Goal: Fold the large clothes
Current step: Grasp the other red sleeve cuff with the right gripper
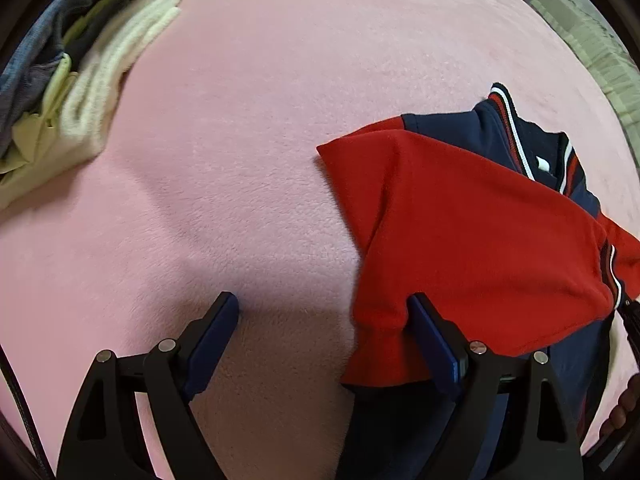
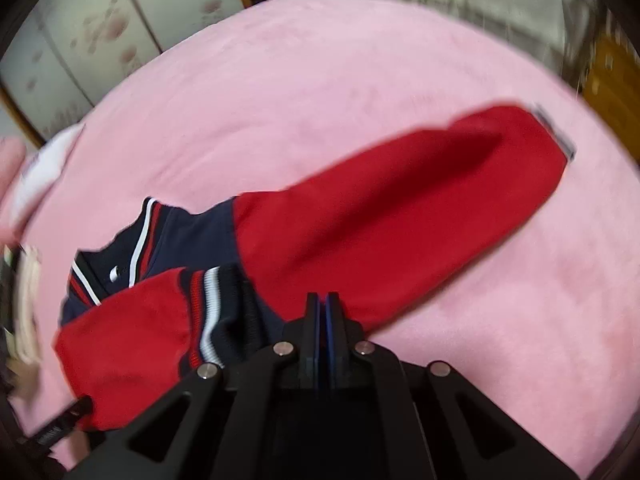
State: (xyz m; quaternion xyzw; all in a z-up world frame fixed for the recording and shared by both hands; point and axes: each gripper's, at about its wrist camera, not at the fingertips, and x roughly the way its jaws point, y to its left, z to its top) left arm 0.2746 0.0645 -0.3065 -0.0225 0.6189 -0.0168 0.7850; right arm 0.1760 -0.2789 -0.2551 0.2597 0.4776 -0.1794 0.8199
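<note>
The jacket (image 1: 472,240) lies on the pink blanket (image 1: 260,140), one red sleeve (image 1: 460,220) folded across it. My left gripper (image 1: 324,320) stands wide and empty at its edge; my right gripper (image 2: 326,308) is closed beside the outstretched sleeve (image 2: 400,208), whether on cloth I cannot tell. Advice: fold that sleeve flat, cuff inside the outline

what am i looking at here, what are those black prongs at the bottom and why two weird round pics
Each picture comes from a wide-angle camera fixed on a hand-held gripper, so the black prongs are that gripper's own two fingers. A person holds one in each hand.

The left gripper is open, one finger against a folded red sleeve. The right gripper is shut; whether it pinches cloth is unclear.

On the pink blanket lies a red and navy jacket, one sleeve folded in, the other stretched out. A stack of folded clothes sits far left.
</note>
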